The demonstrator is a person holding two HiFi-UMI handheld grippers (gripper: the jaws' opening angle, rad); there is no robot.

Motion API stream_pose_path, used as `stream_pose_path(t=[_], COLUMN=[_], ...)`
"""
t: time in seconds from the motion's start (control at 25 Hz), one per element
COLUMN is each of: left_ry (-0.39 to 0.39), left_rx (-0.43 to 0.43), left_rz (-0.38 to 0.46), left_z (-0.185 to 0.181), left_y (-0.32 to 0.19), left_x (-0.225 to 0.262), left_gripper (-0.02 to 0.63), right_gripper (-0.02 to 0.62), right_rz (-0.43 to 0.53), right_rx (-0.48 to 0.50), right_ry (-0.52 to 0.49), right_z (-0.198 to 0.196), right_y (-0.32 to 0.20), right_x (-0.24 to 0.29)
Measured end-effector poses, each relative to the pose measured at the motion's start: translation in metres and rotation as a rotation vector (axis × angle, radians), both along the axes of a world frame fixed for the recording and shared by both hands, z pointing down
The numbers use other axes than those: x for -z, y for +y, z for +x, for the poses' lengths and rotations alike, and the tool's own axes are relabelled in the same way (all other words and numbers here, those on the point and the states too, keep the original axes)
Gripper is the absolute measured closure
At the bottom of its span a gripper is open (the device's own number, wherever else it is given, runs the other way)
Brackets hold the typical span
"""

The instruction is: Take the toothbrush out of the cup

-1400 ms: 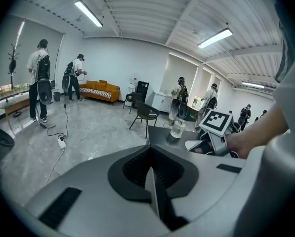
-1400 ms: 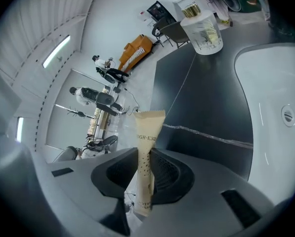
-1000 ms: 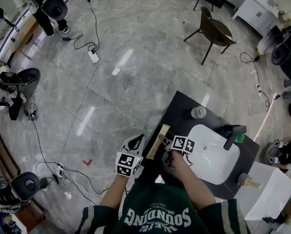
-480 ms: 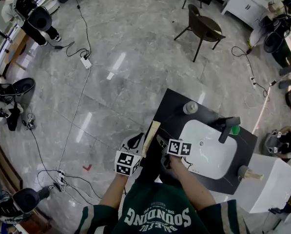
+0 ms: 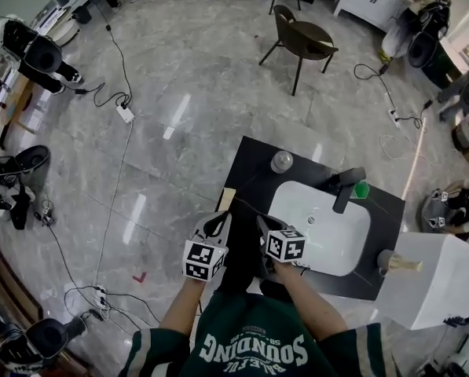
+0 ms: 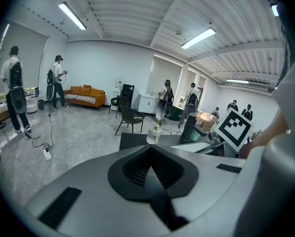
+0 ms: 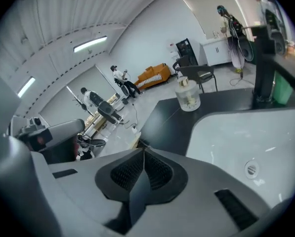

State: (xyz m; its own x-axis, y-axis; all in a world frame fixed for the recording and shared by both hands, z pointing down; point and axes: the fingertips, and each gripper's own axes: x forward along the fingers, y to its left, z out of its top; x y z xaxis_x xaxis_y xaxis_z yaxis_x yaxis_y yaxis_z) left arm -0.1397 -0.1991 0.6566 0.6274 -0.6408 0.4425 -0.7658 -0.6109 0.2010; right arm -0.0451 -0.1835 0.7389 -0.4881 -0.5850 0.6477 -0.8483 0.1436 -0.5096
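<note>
Head view: the glass cup (image 5: 281, 162) stands at the far edge of the black counter (image 5: 254, 173) beside the white sink (image 5: 328, 238), well apart from the left gripper (image 5: 217, 223) and right gripper (image 5: 263, 226), with cable-strewn grey marble floor (image 5: 187, 69) beyond. Left gripper view: the jaws meet on nothing, and what looks like the toothbrush (image 6: 158, 117) stands upright in the cup. Right gripper view: the jaws, which have just been closing, meet empty, so I judge they must reopen, pinch the handle above the rim and lift straight up.
</note>
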Motion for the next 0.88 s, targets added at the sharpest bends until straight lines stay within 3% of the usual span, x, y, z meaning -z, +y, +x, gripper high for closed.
stream_pose_path(t=[0.32, 0.88], left_ry=[-0.001, 0.006], left_rx=[-0.071, -0.265], left_rz=[0.020, 0.050], left_z=[0.067, 0.204], left_y=[0.028, 0.075], left_x=[0.015, 0.039], left_gripper=[0.595, 0.595], right_gripper=[0.551, 0.551], right_rz=[0.108, 0.180], right_rx=[0.005, -0.134], right_ry=[0.107, 0.165], right_z=[0.064, 0.191], right_y=[0.036, 0.094], right_x=[0.026, 0.059])
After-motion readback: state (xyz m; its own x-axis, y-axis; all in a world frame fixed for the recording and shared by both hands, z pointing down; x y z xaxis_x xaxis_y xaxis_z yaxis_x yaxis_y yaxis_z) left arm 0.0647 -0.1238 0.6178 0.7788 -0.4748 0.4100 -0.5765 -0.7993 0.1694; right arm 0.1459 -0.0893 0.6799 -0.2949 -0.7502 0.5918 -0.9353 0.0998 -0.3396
